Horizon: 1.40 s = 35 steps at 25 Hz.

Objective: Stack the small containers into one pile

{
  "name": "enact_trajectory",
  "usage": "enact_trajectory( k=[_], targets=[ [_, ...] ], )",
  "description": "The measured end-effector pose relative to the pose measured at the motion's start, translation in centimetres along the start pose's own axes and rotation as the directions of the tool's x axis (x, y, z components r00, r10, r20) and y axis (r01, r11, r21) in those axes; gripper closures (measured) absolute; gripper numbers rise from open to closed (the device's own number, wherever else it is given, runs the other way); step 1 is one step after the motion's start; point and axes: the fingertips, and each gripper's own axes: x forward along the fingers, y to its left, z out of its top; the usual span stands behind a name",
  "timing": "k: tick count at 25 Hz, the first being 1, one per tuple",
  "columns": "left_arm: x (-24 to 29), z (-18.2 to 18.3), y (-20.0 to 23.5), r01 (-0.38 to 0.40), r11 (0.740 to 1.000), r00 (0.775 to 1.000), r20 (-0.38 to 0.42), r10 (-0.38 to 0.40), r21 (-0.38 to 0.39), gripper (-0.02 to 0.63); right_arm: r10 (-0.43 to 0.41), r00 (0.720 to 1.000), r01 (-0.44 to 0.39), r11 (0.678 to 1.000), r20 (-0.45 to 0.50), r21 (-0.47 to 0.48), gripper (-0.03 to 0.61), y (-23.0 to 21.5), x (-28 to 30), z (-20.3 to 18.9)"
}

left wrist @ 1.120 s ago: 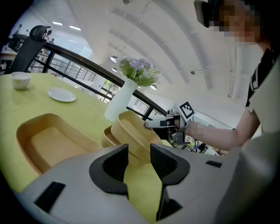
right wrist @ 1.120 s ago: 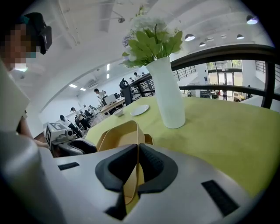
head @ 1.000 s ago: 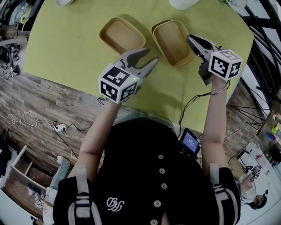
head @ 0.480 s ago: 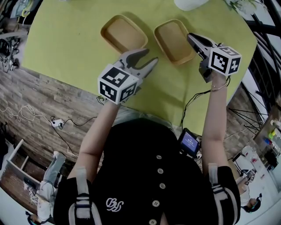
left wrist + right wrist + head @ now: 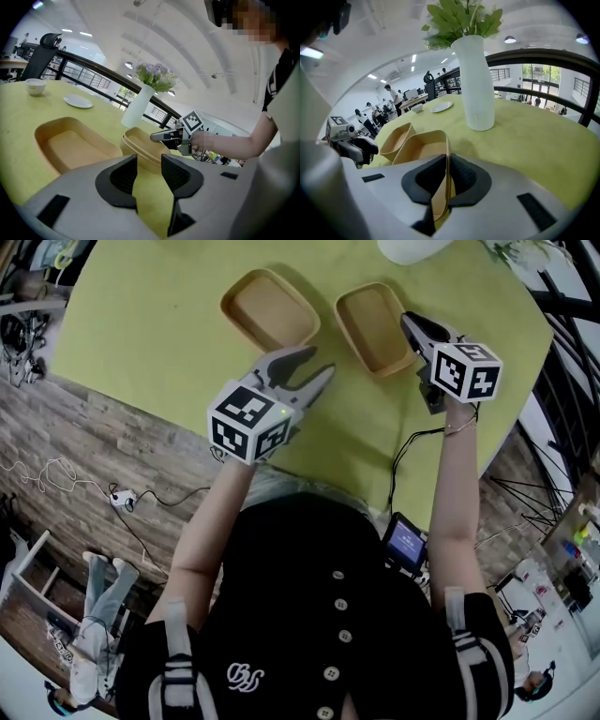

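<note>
So the right gripper [image 5: 446, 161] has the near side wall of the right container [image 5: 373, 324] standing between its jaws. The jaws are opening, but at the tips the pads look like they're right against that thin tan wall, one on the inside and one on the outside. The rest of that container stretches away ahead of the jaws and a bit to their left. Past it on that same side sits the left container [image 5: 70, 145], near the first one, not touching as far as I can see from the head view.

The left gripper [image 5: 149, 159] has its jaws wide apart with nothing between them, just the yellow-green table [image 5: 141, 324] showing through the gap. It hovers a bit short of both containers. The left one is ahead and off to the left of its jaws, and the right one is straight ahead just beyond the tips, with the other gripper on its far side.

Further out from the right gripper's tips and slightly to the right stands a white vase [image 5: 476, 79] with flowers. A small plate [image 5: 441, 107] is further back on the table.
</note>
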Motion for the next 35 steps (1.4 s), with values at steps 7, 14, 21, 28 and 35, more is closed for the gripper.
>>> enact_trajectory(
  k=[7, 14, 21, 28, 35],
  targets=[
    [-1.4, 0.4, 0.0, -0.021, 1.000, 1.000, 0.002, 0.021, 0.008, 0.457, -0.021, 1.000, 0.021, 1.000, 0.010, 0.010, 0.461, 0.3, 0.4, -0.8],
    [-3.7, 0.6, 0.4, -0.030, 0.999, 1.000, -0.002, 0.030, 0.037, 0.456, -0.071, 0.992, 0.069, 0.997, 0.101, 0.029, 0.442, 1.8, -0.6, 0.4],
    [-5.5, 0.9, 1.0, -0.011, 1.000, 1.000, -0.008, 0.012, 0.008, 0.456, -0.094, 0.976, 0.096, 0.995, 0.197, 0.000, 0.443, 5.9, -3.0, 2.8],
    [-7.7, 2.0, 2.1, 0.002, 1.000, 1.000, 0.001, -0.002, 0.026, 0.456, -0.075, 0.972, 0.084, 0.996, 0.225, -0.029, 0.443, 10.5, -2.2, 4.3],
    [-10.2, 2.6, 3.4, 0.012, 0.999, 1.000, 0.013, -0.012, 0.032, 0.456, -0.046, 0.984, 0.063, 0.993, 0.171, -0.099, 0.443, 14.1, -0.2, 4.9]
  ],
)
